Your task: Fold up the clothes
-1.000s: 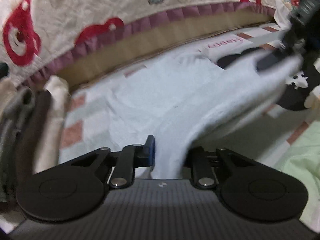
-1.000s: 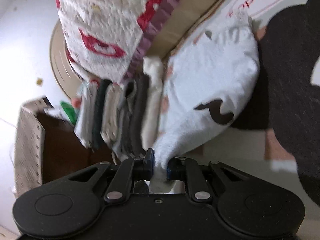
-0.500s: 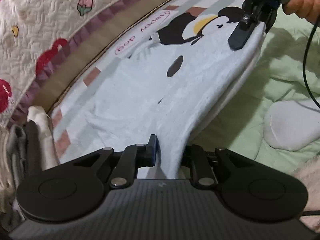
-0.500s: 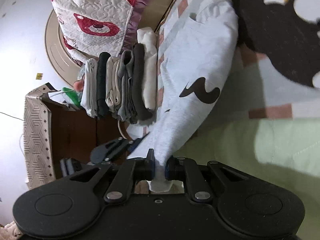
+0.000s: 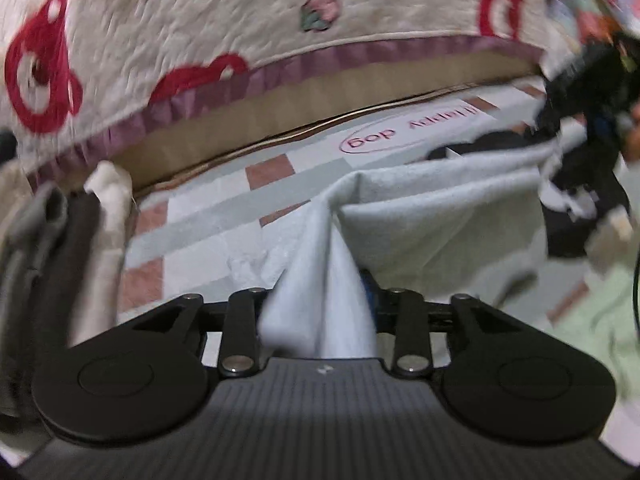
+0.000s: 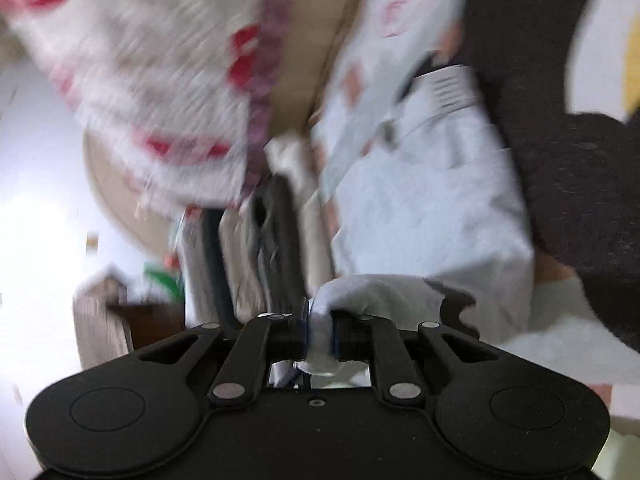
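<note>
A light grey garment (image 5: 440,216) lies over the patterned bed sheet, doubled over itself. My left gripper (image 5: 320,300) is shut on one edge of it, the cloth bunched between the jaws. My right gripper (image 6: 320,328) is shut on another edge of the same garment (image 6: 432,200), and it also shows as a dark blurred shape at the right of the left wrist view (image 5: 592,80). Both views are motion-blurred.
A stack of folded clothes (image 5: 60,248) stands at the left, also seen in the right wrist view (image 6: 256,248). A quilt with red bears (image 5: 240,20) hangs behind. The sheet carries a black penguin print (image 6: 580,160). A green blanket (image 5: 600,308) lies to the right.
Both grippers have swung back toward the quilt with the garment. The stretched cloth has come down folded over itself, and the right gripper now sits at the far right near the sheet.
</note>
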`<state>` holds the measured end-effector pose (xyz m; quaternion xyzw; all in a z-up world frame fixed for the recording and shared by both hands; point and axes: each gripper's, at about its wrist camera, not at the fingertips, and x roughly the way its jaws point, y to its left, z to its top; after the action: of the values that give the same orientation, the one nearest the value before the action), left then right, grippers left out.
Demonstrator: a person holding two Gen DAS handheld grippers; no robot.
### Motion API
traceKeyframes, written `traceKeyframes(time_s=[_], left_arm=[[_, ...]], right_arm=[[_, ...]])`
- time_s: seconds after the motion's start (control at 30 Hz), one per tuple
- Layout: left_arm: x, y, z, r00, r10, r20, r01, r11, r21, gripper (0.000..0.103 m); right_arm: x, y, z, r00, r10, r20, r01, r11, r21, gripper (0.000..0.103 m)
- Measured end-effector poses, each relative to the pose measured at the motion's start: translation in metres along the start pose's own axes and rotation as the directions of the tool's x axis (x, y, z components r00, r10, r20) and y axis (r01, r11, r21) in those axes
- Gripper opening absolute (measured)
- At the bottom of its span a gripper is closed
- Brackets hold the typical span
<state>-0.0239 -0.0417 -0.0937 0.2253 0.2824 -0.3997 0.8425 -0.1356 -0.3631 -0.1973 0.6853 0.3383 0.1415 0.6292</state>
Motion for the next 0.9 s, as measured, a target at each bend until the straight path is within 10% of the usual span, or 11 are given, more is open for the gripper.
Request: traceKeyframes(time_s=[0.43,0.57,0.7,0.9], left_arm=[[0.090,0.031,0.058,0.999,-0.035,-0.040,0.026,0.979,-0.201,0.016],[0.107,0.042,0.046,0.996,-0.065,-0.060,0.046,0.959,-0.279,0.017],[0.110,0.050,0.030,0.995,-0.081,-0.063,0.059,0.955,-0.291,0.016],[0.110,0.059,0.029,0.992,-0.123,-0.040,0.102,0.933,-0.345,0.015]], right_arm=[[0.006,-0.011,0.051,0.986,-0.111,0.124,0.106,0.993,0.049,0.016],[0.006,-0.015,0.063,0.980,-0.126,0.155,0.119,0.992,0.050,0.034],[-0.025,0.015,0.048,0.977,0.136,0.163,-0.093,0.964,-0.250,0.054],[-0.041,0.038,0.019,0.960,-0.069,0.272,0.209,0.824,-0.526,0.055]])
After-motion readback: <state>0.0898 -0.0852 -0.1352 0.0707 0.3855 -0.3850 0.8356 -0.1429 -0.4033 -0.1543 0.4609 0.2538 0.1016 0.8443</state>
